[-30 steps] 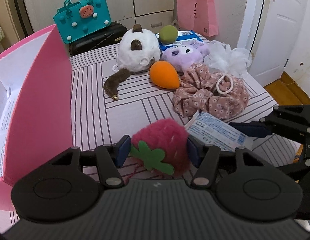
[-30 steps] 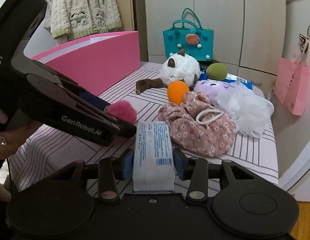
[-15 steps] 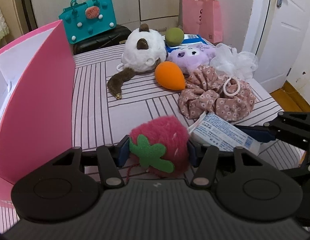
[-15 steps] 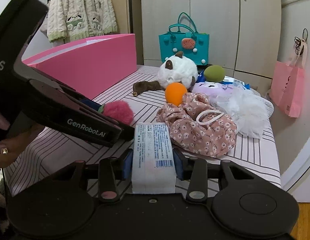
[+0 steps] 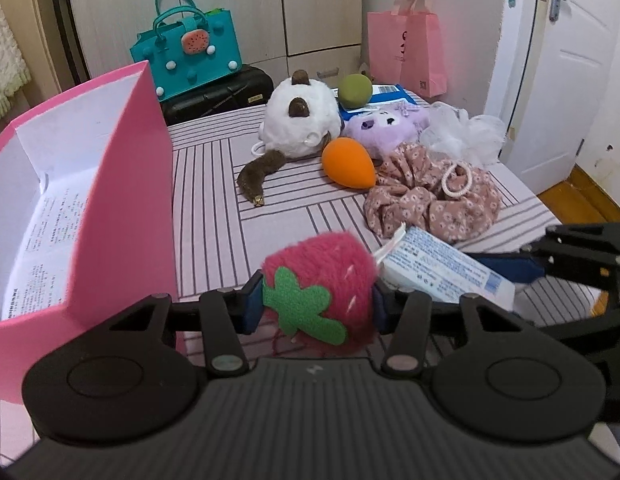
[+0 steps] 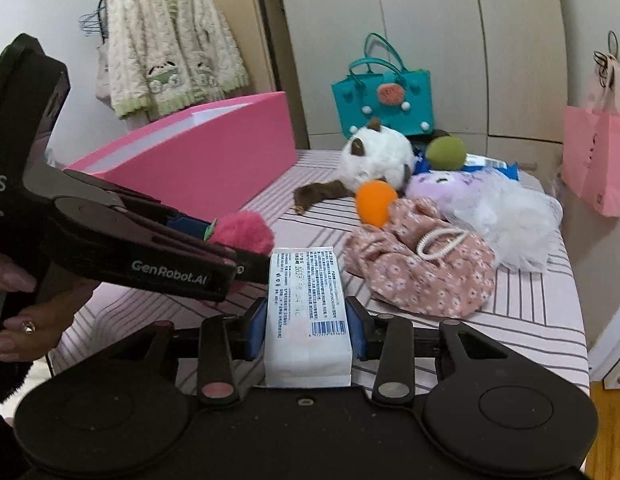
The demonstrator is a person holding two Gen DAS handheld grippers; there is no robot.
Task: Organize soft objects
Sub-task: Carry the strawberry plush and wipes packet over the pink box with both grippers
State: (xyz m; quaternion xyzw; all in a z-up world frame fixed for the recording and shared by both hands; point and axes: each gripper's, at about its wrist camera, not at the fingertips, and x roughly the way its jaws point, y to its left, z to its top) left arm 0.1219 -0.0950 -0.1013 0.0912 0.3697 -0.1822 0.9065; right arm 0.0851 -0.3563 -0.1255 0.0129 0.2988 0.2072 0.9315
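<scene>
- Left wrist view: striped table point(image 5: 214, 216) carries a white plush point(image 5: 298, 124), orange sponge point(image 5: 348, 162), purple plush point(image 5: 384, 130), green ball point(image 5: 354, 90), white mesh pouf point(image 5: 466, 136) and floral fabric pouch point(image 5: 426, 200), bunched together at the far side.
- Open pink box point(image 5: 122, 184) stands on the left, just beside the left gripper point(image 5: 316, 300).
- Left gripper: jaws closing, blue pads pressing both sides of the plush strawberry point(image 5: 322, 280), held above the table.
- Right gripper point(image 6: 306, 328): pads pinch a white tissue pack point(image 6: 306, 312) at its sides.
- Pack and strawberry sit close together; contact cannot be told.
- Right wrist view: left gripper body hides most of the strawberry; a hand point(image 6: 22, 320) is cut off at the left edge.
</scene>
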